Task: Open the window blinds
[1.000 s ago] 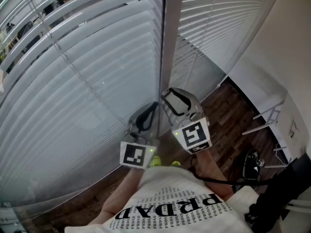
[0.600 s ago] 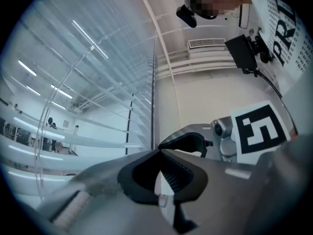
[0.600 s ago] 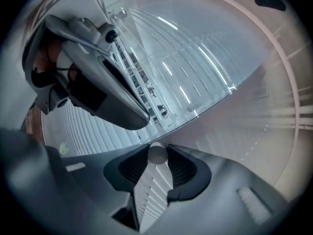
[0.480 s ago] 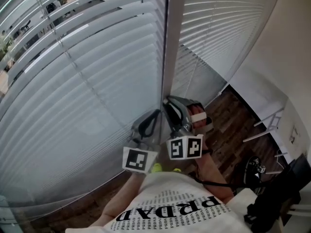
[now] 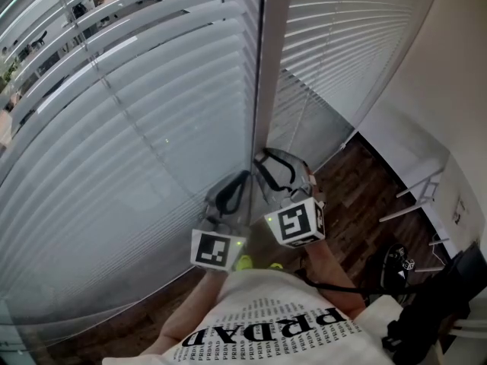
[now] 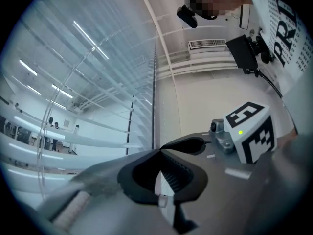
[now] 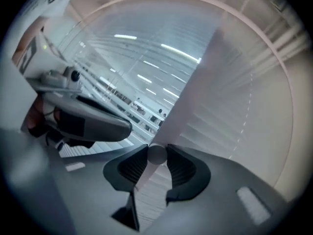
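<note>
White slatted blinds cover the window on the left, and a second set hangs to the right of a pale upright mullion. Both grippers sit side by side at the foot of that mullion. My left gripper has its jaw tips together, with the small white end of a blind wand caught between its ribbed pads. My right gripper holds a pale round wand between its fingertips. Both pads touch the wand while the jaws are opening.
Dark wood floor runs along the base of the window. A white wall closes in on the right, with thin metal legs and black gear on the floor beside it. The person's white printed shirt fills the bottom edge.
The right gripper has rolled about its own axis, so its marker cube shows a different face than half a second ago. The left gripper has stayed where it was.
</note>
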